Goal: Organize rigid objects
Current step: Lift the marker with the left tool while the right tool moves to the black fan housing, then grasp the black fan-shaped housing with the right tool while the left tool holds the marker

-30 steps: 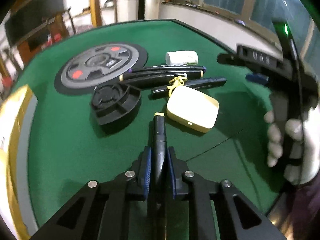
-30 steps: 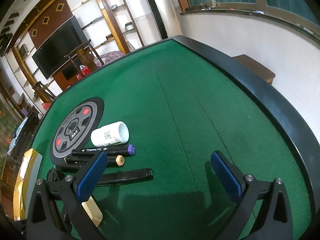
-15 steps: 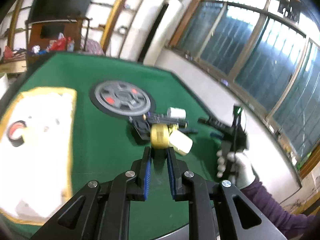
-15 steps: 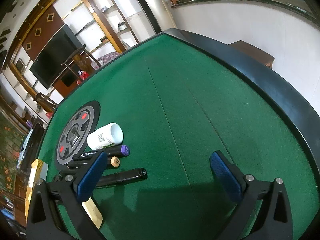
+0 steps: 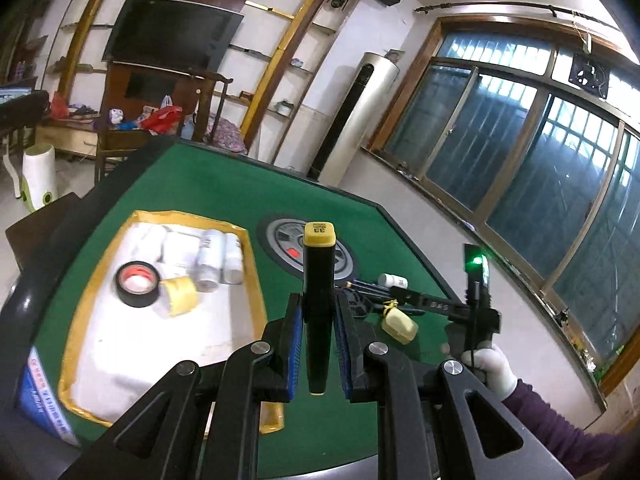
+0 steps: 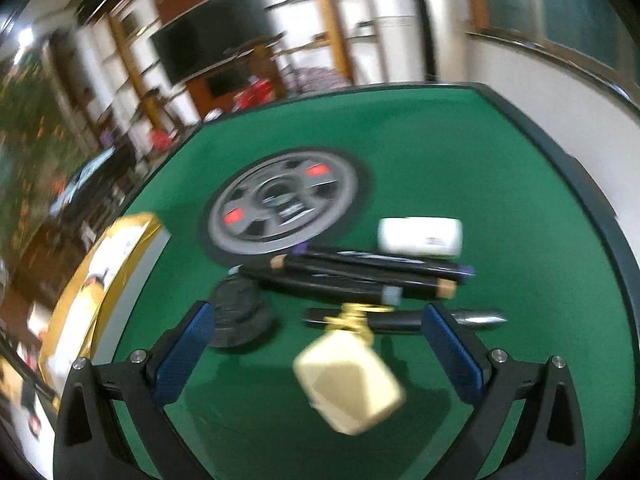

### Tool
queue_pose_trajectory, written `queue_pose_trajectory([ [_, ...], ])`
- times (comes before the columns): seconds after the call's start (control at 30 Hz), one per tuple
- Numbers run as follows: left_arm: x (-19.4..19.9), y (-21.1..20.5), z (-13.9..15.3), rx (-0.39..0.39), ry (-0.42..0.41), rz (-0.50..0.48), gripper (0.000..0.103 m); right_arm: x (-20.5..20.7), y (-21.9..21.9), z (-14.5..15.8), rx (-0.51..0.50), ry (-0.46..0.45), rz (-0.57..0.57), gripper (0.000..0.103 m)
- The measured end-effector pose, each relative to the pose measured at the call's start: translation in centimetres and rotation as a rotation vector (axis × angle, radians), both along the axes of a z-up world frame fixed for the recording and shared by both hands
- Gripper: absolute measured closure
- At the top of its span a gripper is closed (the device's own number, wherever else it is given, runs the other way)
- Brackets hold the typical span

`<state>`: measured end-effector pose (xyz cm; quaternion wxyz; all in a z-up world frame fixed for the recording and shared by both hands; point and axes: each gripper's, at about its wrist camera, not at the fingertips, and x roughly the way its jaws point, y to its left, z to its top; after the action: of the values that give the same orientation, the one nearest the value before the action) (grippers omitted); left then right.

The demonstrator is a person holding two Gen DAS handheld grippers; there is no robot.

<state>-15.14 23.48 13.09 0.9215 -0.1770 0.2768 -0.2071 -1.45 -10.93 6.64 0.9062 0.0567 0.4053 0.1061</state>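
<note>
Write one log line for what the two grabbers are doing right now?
left gripper: shut on marker, lifted | right gripper: open, above cream case | tray: tapes, bottles

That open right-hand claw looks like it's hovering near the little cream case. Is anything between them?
Nothing visible. The right gripper has its fingers spread wide, and the cream case lies on the green table between and just below them. The black markers and the round black part lie beyond it, not in the way.
</note>
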Motion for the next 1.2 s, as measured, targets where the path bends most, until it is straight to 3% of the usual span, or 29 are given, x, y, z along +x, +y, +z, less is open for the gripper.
queue_pose_trajectory([
  [0.2,-0.7,2.5,-0.5,0.003,-0.009,0.009,0.088,1.9,6.3,-1.1,-0.142,0.038,0.123,0.000],
  [0.37,-0.5,4.0,-1.4,-0.002,0.001,0.036,0.088,2.9,8.5,-3.3,-0.234,0.094,0.151,0.002],
  [0.4,-0.4,4.3,-1.6,-0.007,0.005,0.039,0.088,3.0,8.7,-3.5,-0.244,0.100,0.152,0.005],
  [0.43,-0.3,4.4,-1.7,-0.009,0.008,0.044,0.088,3.0,9.0,-3.9,-0.257,0.109,0.156,0.014],
  [0.47,-0.2,4.6,-1.8,-0.010,0.010,0.048,0.088,3.1,9.2,-4.2,-0.264,0.120,0.159,0.030],
  [0.5,-0.2,4.8,-2.0,-0.012,0.013,0.051,0.088,3.1,9.2,-4.5,-0.270,0.135,0.159,0.038],
  [0.53,-0.2,5.0,-2.2,-0.015,0.016,0.054,0.088,3.2,9.2,-4.7,-0.277,0.150,0.157,0.039],
  [0.73,-0.1,5.5,-2.7,-0.027,0.032,0.066,0.088,2.6,8.3,-4.1,-0.200,0.149,0.140,0.039],
  [0.93,-0.8,6.0,-3.1,0.000,0.055,0.066,0.088,1.2,8.3,-1.4,-0.138,0.106,0.162,0.039],
  [1.2,-1.6,7.7,-3.3,0.017,0.124,0.053,0.088,-0.9,12.9,2.2,-0.065,0.045,0.293,0.039],
])
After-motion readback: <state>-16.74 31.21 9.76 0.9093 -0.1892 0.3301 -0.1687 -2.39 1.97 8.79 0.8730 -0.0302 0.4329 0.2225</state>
